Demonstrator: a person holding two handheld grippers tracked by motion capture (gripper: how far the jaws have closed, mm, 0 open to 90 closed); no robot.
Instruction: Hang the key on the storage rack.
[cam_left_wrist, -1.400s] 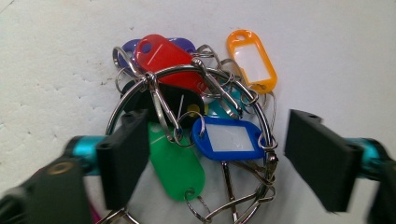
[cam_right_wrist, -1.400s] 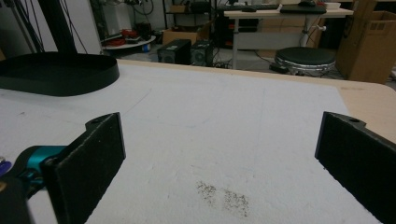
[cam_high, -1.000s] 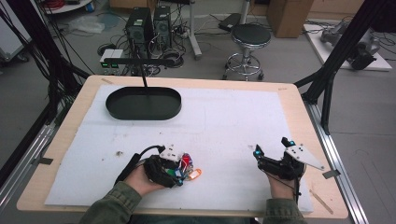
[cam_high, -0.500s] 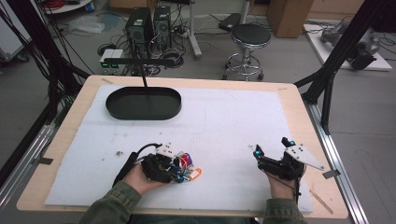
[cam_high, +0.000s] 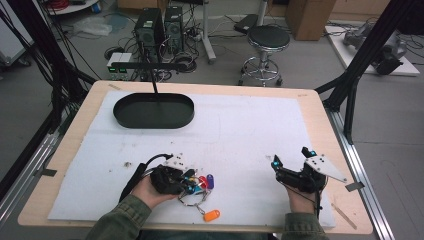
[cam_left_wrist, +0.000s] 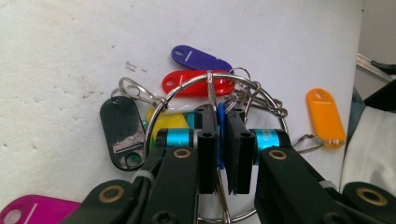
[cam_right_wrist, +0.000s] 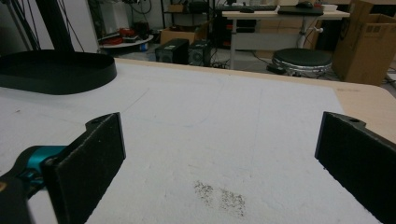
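Key ring (cam_left_wrist: 212, 109) with its bunch of coloured tags sits on the white mat (cam_high: 240, 130) near the person's edge, left of centre. Left gripper (cam_left_wrist: 222, 154) has just been closing and is now clamped on a thin blue tag (cam_left_wrist: 221, 126) plus the ring wire beside it. Risk: the hold is narrow, on a slick tag edge, so a fast lift could let it pivot or slip out. Loose tags, orange (cam_left_wrist: 325, 116), black (cam_left_wrist: 122, 133) and red (cam_left_wrist: 198, 84), will swing and may snag. Black tray (cam_high: 153, 110) is well apart at the far side, so it's a long carry if that is the target. Right gripper (cam_right_wrist: 219, 154) is wide open, holding nothing, over bare mat; it's no backup if the bunch drops.
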